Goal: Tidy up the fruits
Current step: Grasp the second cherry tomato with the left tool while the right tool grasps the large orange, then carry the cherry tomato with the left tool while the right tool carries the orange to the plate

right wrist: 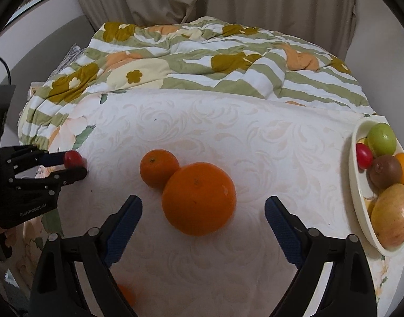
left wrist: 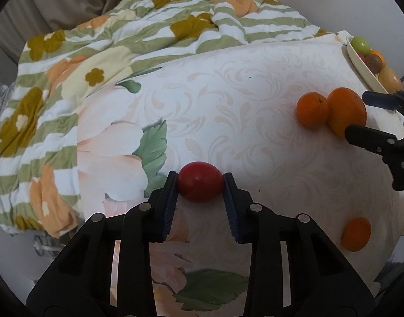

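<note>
From the left wrist view, the left gripper (left wrist: 200, 182) had its two blue pads pressed against either side of a small red fruit (left wrist: 200, 181) — clamped on it, the fruit sitting on the pale patterned sheet (left wrist: 228, 100) of the bed. It looked smooth, light and glossy, the sort of thing that could squirt out if pinched off-centre, so a hold across its widest part, as here, seemed the safest. Off to the right lay a large orange (left wrist: 346, 111) touching a smaller orange (left wrist: 311, 109), with a third orange fruit (left wrist: 356, 233) nearer the bed's right edge, where it might roll off. The cream bowl (left wrist: 360, 66) showed at the far right, already holding fruit. From the right wrist view, the right gripper (right wrist: 203, 212) stood wide open with its jaws either side of the large orange (right wrist: 199, 198), not touching it. That orange appeared firm and heavier, its peel giving decent grip; taking it across the middle would suit. The smaller orange (right wrist: 158, 167) leaned against it and would likely be nudged. The bowl (right wrist: 356, 185) sat just beside the right edge — fairly full, so room there looked tight, while the open sheet (right wrist: 228, 132) ahead was free up to the rumpled flowered quilt (right wrist: 202, 60).
</note>
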